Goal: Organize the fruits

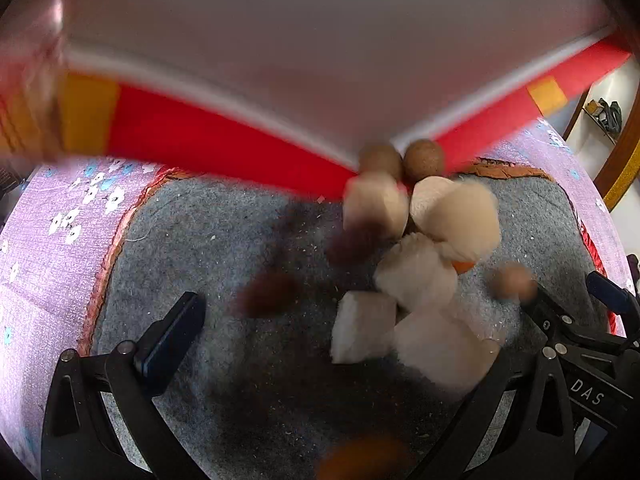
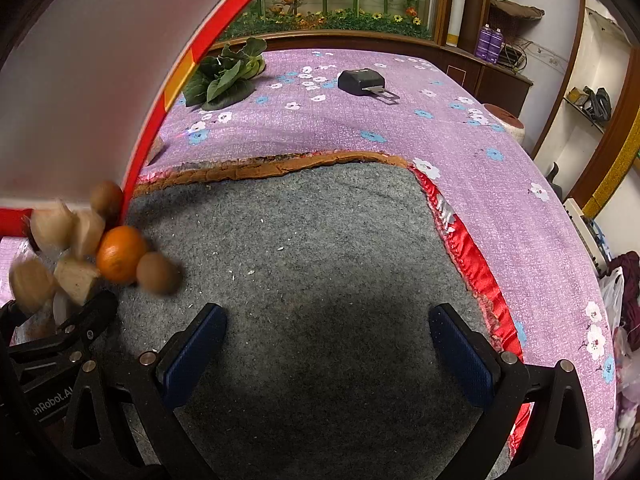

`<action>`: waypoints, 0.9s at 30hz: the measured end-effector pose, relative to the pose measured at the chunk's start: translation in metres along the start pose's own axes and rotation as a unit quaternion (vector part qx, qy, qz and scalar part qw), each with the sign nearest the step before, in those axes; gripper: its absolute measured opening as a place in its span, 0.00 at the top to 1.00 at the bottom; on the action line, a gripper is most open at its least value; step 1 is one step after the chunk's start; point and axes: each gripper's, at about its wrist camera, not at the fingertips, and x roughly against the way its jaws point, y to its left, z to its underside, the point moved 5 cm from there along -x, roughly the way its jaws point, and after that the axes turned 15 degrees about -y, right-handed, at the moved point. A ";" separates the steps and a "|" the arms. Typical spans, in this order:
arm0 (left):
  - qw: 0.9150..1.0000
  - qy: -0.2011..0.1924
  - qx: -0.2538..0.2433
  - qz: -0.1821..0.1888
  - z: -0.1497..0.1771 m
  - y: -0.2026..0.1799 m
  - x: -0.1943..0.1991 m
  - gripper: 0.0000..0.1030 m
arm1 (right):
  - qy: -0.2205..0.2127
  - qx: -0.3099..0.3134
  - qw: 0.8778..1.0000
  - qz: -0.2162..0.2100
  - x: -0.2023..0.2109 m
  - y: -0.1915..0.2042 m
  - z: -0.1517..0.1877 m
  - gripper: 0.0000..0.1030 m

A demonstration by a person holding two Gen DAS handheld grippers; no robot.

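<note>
Fruit everywhere on the grey mat (image 2: 320,220), and most of it smeared with blur, so I'd judge it is tumbling rather than settled. Above it hangs a tilted white container with a red rim (image 1: 280,60), filling the top of the left wrist view. The heap of pale husked fruits (image 1: 416,276) sits right of centre in that view, with two brown round fruits (image 1: 424,160) at the rim behind it and a dark red fruit (image 1: 268,292) loose nearer the middle. The left gripper (image 1: 352,308) is spread wide and holds nothing. Its left-hand finger stands clear at lower left, while the other is mostly hidden behind the husked heap. In the right wrist view the right gripper (image 2: 328,316) is also spread wide and bare, with nothing but mat between its blue pads. The whole cluster sits off at the left edge of the frame, beyond its left-hand finger: an orange (image 2: 120,254), a brown fruit (image 2: 158,272) touching it, and husked ones (image 2: 86,230) behind. That is the relation that matters. The left gripper is on top of the pile; the right one would have to swing across to its left, with the brown fruit and the orange nearest. The round fruits offer no long axis, and the husked ones are too blurred to tell which way they point.
</note>
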 end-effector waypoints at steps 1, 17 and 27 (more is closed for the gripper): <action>1.000 0.000 0.000 0.000 0.000 0.000 0.000 0.00 | 0.000 0.000 1.000 0.000 0.000 -0.001 0.000 0.00; 1.000 0.000 0.000 0.000 0.001 -0.001 -0.002 0.00 | -0.001 0.000 1.000 0.001 0.004 0.010 -0.002 0.00; 1.000 0.000 0.000 0.000 0.001 -0.001 -0.001 0.00 | 0.000 0.000 1.000 0.002 0.004 0.012 -0.003 0.00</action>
